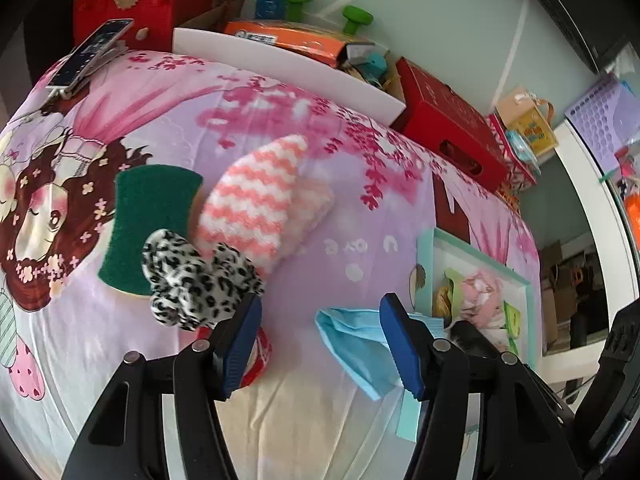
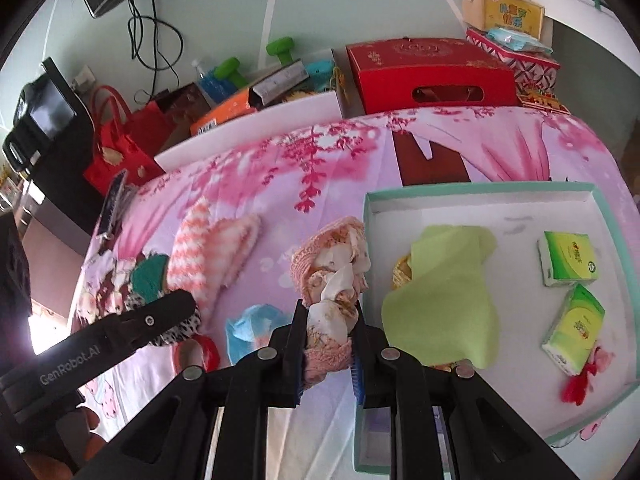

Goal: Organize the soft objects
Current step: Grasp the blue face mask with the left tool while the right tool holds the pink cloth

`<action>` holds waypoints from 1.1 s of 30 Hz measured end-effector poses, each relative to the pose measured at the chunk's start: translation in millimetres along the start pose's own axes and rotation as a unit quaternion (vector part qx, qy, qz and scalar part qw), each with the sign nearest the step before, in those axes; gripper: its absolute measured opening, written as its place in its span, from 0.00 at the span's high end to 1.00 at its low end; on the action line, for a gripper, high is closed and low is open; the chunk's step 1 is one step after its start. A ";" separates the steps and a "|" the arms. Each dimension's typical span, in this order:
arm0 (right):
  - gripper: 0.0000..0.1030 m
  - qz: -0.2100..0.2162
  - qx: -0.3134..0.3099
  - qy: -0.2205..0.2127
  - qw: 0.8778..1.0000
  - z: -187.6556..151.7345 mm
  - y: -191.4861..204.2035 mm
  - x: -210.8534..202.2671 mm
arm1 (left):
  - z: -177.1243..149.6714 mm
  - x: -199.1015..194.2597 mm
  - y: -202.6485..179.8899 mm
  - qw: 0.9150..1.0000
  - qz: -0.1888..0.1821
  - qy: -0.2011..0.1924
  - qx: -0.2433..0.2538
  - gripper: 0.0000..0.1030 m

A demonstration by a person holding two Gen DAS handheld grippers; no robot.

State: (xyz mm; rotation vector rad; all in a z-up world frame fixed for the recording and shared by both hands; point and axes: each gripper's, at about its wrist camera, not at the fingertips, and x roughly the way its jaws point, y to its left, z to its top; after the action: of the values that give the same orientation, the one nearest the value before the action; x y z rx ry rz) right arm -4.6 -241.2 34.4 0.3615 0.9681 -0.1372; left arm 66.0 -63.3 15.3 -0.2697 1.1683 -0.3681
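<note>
My right gripper (image 2: 329, 326) is shut on a pink knitted doll (image 2: 336, 264) and holds it above the bed, just left of the teal-rimmed white tray (image 2: 472, 192). The tray holds a green cloth (image 2: 444, 300) and two green tissue packs (image 2: 568, 258). My left gripper (image 1: 320, 320) is open and empty over the bed sheet. A leopard-print scrunchie (image 1: 196, 280) touches its left finger. A blue face mask (image 1: 356, 344) lies under its right finger. A pink-white striped sock (image 1: 260, 196) and a green sponge (image 1: 148, 220) lie beyond. The tray (image 1: 472, 252) shows at the right.
A red-white band (image 1: 260, 356) lies under the left finger. A phone on a clip (image 1: 88, 56) sits at the bed's far left. A white board (image 1: 280, 68), red box (image 1: 452, 128), red bags (image 1: 136, 4) and dumbbells (image 1: 352, 20) line the far edge.
</note>
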 end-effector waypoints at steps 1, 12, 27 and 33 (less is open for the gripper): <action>0.81 -0.002 -0.001 0.002 1.000 -0.9 -0.2 1.1 | -1.0 1.4 -2.0 1.000 -0.003 0.002 0.002 0.39; 0.81 -0.006 -0.010 0.015 1.000 -4.5 0.4 5.5 | -8.1 18.3 -0.9 0.998 -0.042 0.040 -0.026 0.46; 0.81 -0.018 -0.022 0.036 0.999 -7.6 0.2 15.5 | -17.7 56.2 10.8 0.988 -0.076 0.094 -0.094 0.46; 0.81 -0.020 -0.025 0.045 0.998 -9.7 1.4 21.3 | -22.4 64.4 14.7 0.982 -0.100 0.107 -0.120 0.70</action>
State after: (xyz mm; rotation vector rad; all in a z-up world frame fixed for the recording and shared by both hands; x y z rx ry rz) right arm 0.2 -235.4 12.2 0.3043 1.0668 -0.1325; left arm 69.4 -77.1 -52.9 -0.5715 1.4038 -0.4409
